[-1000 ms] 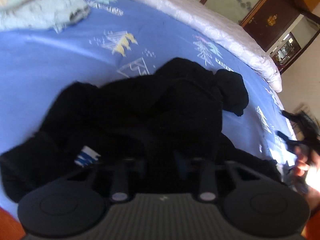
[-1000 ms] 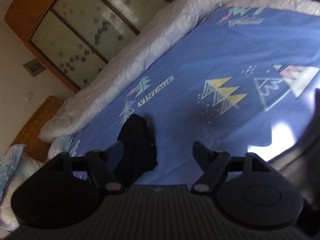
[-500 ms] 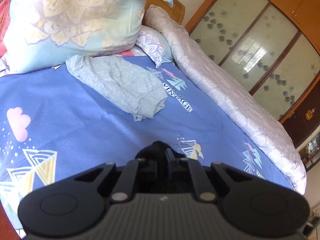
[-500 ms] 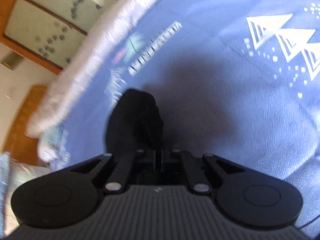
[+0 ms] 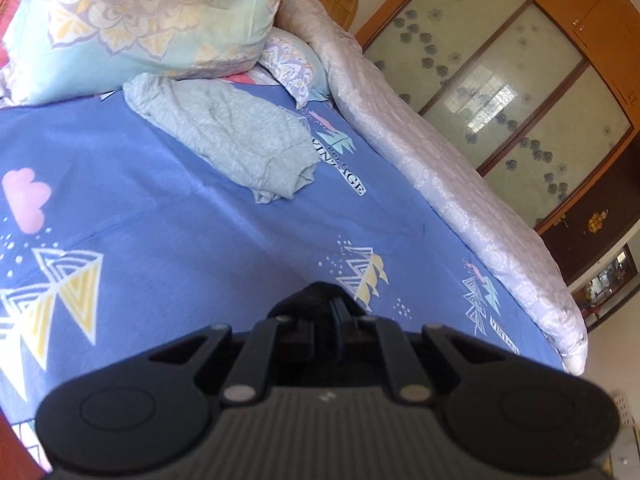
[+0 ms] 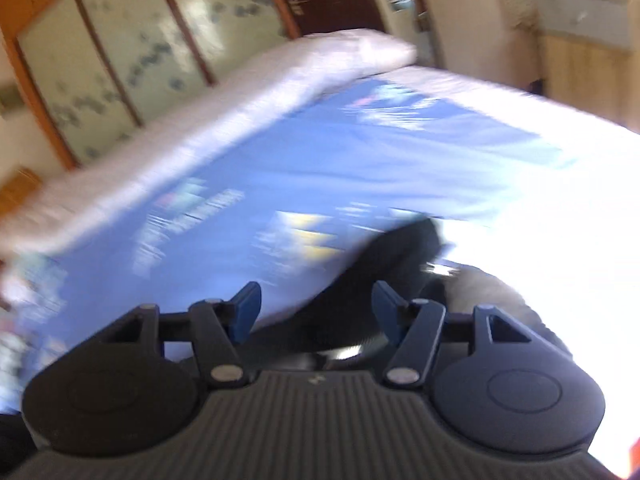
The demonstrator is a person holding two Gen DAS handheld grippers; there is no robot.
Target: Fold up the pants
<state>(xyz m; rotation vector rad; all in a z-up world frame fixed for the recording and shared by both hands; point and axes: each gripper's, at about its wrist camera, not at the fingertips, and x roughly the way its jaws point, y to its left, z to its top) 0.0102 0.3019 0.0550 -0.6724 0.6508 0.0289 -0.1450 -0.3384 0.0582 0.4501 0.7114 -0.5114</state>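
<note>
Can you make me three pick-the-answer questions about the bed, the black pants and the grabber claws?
1. Where does the grey garment lie? A) near the pillows B) on the floor C) inside the wardrobe
2. What colour is the bed sheet? A) green B) blue C) red
3. How does the left gripper stand? A) wide open B) shut on the black pants C) out of view

Answers: 1 A, it rests on the sheet just below the big pillow. 2 B, blue with triangle prints. 3 B, its fingers meet, pinching dark cloth.
</note>
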